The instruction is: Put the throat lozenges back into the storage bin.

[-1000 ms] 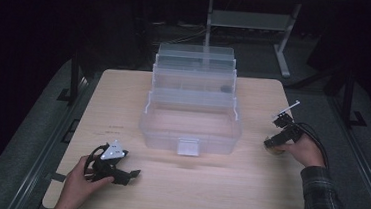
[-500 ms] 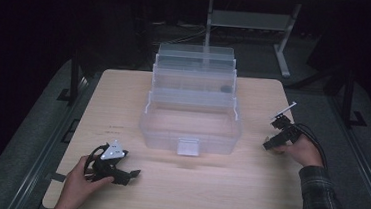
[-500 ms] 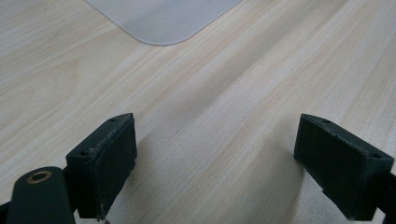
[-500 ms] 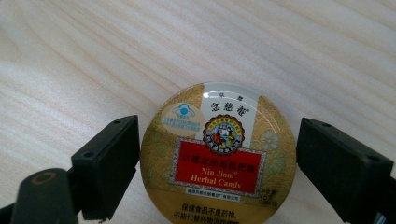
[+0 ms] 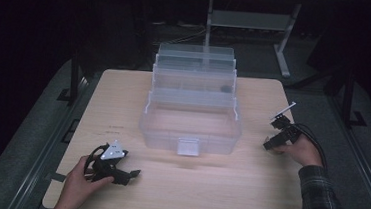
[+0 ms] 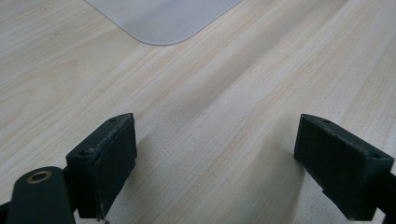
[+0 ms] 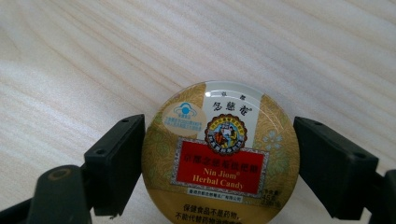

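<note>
We see candy tin betw right gripper jaws, touching, gripped. Left gripper wide apart, empty. Clear box mid-table.

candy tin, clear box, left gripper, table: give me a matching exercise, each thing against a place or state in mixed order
Things:
1. candy tin
2. clear box
3. left gripper
4. table

Places or states:
a. pale wood grain, bearing everything else
b. jaws wide apart with nothing between them, over bare wood
c. round, gold with a red label, between the right gripper's jaws
d. see-through, open in stepped tiers at the middle of the table

Pairs: 1-c, 2-d, 3-b, 4-a
</note>
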`<state>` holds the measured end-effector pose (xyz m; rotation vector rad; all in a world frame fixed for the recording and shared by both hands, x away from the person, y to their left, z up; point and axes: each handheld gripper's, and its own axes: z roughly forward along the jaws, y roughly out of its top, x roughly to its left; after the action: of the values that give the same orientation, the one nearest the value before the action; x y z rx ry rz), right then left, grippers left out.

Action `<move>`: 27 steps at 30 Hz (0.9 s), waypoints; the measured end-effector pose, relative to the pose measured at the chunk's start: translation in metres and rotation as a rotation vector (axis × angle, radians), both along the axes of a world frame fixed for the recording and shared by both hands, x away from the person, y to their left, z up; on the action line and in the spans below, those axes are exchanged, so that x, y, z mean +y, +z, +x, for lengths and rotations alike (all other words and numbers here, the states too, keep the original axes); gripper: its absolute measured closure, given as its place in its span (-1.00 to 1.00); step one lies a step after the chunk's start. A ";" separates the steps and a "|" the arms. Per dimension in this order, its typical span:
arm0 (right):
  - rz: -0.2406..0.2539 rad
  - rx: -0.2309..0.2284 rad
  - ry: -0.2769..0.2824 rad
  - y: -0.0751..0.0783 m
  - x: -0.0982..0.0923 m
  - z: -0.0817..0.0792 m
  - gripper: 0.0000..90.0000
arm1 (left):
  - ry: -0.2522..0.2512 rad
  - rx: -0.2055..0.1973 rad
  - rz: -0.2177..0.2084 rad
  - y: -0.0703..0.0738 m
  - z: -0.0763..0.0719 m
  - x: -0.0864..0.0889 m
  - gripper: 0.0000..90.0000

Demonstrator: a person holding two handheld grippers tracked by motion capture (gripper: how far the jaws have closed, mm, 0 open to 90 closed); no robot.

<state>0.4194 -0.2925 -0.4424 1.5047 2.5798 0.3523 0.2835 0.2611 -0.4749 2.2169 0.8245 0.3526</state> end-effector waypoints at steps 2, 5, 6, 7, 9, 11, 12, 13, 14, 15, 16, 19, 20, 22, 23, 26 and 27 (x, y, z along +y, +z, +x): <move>0.001 0.000 -0.003 0.000 0.000 0.000 -0.57 | 0.000 0.000 0.000 0.000 0.000 0.000 -0.73; 0.000 0.000 -0.002 0.000 0.000 0.000 -0.57 | 0.000 0.000 0.000 0.000 0.000 0.000 -0.73; 0.000 0.000 -0.002 0.000 0.000 0.000 -0.57 | 0.000 0.000 0.000 0.000 0.000 0.000 -0.73; 0.001 0.000 -0.004 0.000 0.000 0.000 -0.57 | 0.000 0.000 0.000 0.000 0.000 0.000 -0.73; 0.003 0.003 -0.005 0.000 0.000 0.000 -0.57 | 0.000 0.000 0.000 0.000 0.000 0.000 -0.73; 0.003 0.006 -0.009 0.001 -0.001 0.000 -0.56 | 0.000 0.000 0.000 0.000 0.000 0.000 -0.73; 0.002 0.007 -0.010 0.001 -0.001 0.000 -0.56 | 0.000 0.000 0.000 0.000 0.000 0.000 -0.73; 0.003 0.007 -0.011 0.001 -0.002 0.000 -0.56 | 0.000 0.000 -0.001 0.000 0.000 0.000 -0.73; 0.005 0.008 -0.012 0.001 -0.002 -0.001 -0.56 | 0.000 0.000 0.000 0.000 0.000 0.000 -0.73; 0.005 0.008 -0.012 0.001 -0.002 -0.001 -0.56 | 0.000 0.000 0.000 0.000 0.000 0.000 -0.73; 0.009 0.005 -0.014 0.002 -0.003 -0.001 -0.56 | 0.000 0.000 0.000 0.000 0.000 0.000 -0.73; 0.011 0.005 -0.017 0.004 -0.003 -0.002 -0.56 | 0.000 0.000 0.000 0.000 0.000 0.000 -0.73; 0.013 0.005 -0.019 0.005 -0.004 -0.002 -0.56 | 0.000 0.000 0.000 0.000 0.000 0.000 -0.73; 0.025 0.006 -0.023 0.006 -0.005 -0.003 -0.56 | 0.000 0.000 0.000 0.000 0.000 0.000 -0.73; 0.026 0.006 -0.024 0.007 -0.006 -0.003 -0.56 | 0.000 0.000 0.000 0.000 0.000 0.000 -0.73; 0.030 0.008 -0.027 0.009 -0.007 -0.004 -0.56 | 0.000 0.000 0.000 0.000 0.000 0.000 -0.73; 0.030 0.008 -0.027 0.009 -0.007 -0.004 -0.56 | 0.000 0.000 0.000 0.000 0.000 0.000 -0.73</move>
<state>0.4153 -0.2994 -0.4336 1.5521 2.5693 0.3841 0.2835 0.2611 -0.4749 2.2166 0.8246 0.3525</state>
